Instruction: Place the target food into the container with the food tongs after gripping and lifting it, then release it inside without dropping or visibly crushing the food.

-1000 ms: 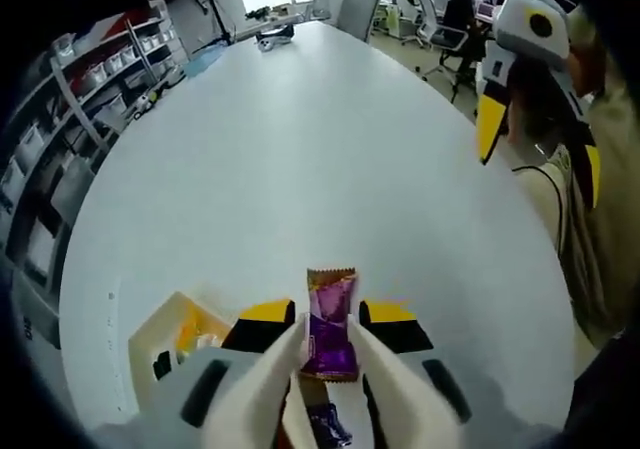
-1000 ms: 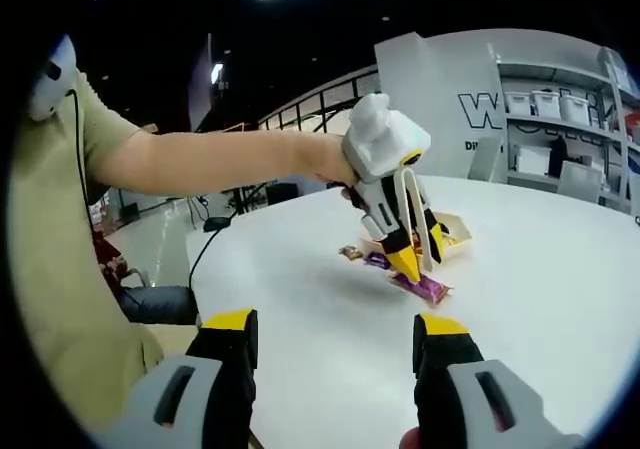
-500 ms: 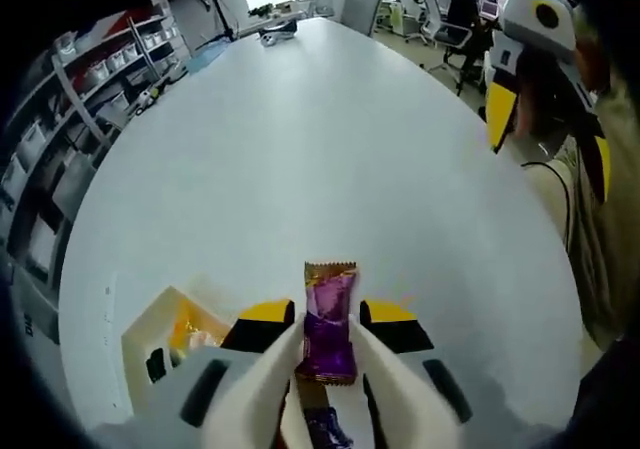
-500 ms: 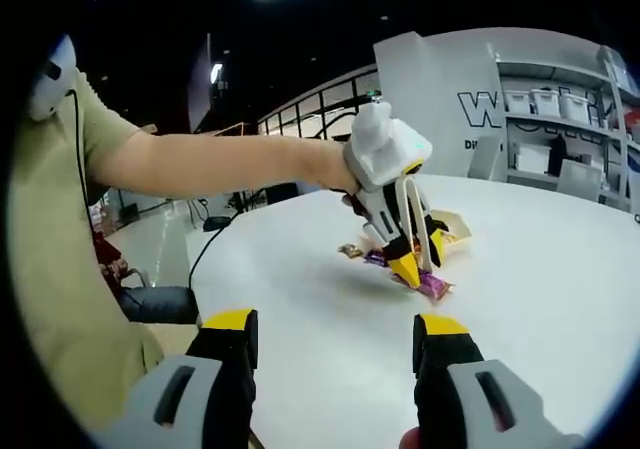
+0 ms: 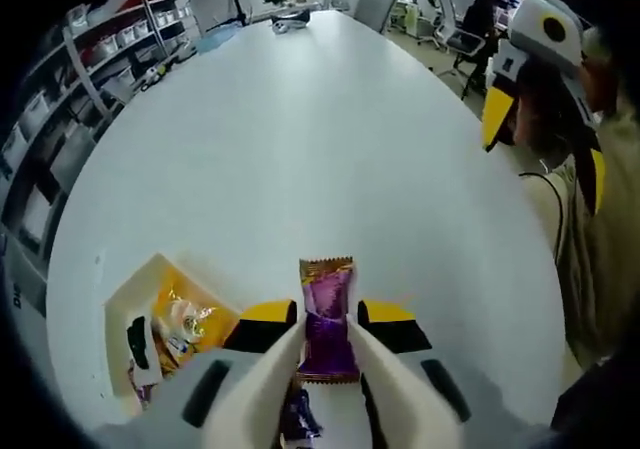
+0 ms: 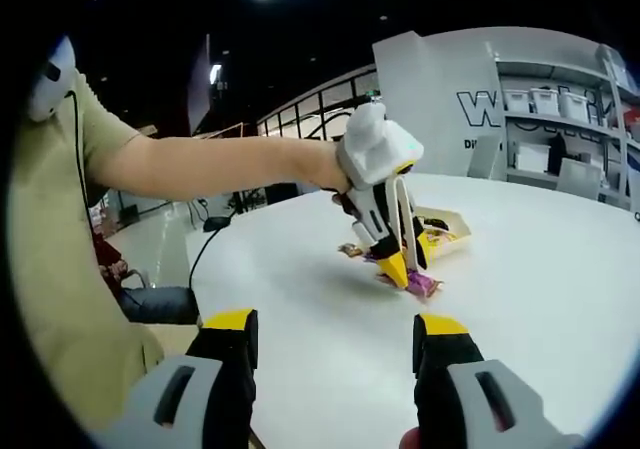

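Observation:
A purple snack packet [image 5: 326, 316] with a gold top edge is pinched between white tong arms [image 5: 278, 379] that run up from my left gripper [image 5: 325, 321], which is shut on the tongs. The right gripper view has the same packet [image 6: 421, 285] lifted just off the white table [image 6: 520, 299], under the left gripper [image 6: 392, 257]. A cream container [image 5: 130, 294] with several snack packets sits to the left of the packet. Another purple packet [image 5: 297, 414] lies below the tongs. My right gripper [image 6: 330, 341] is open, held above the table's near edge with nothing in it.
The big white oval table [image 5: 290, 139] stretches away ahead. Shelving with bins [image 5: 60, 79] lines the left side and office chairs [image 5: 440, 29] stand at the far end. A person's arm [image 6: 210, 159] holds the left gripper; more loose packets [image 6: 352, 252] lie by the container [image 6: 445, 234].
The left gripper has shifted with the purple packet still pinched; the container now shows more fully at the left. In the right gripper view the left gripper sits slightly further left. The right gripper is unchanged.

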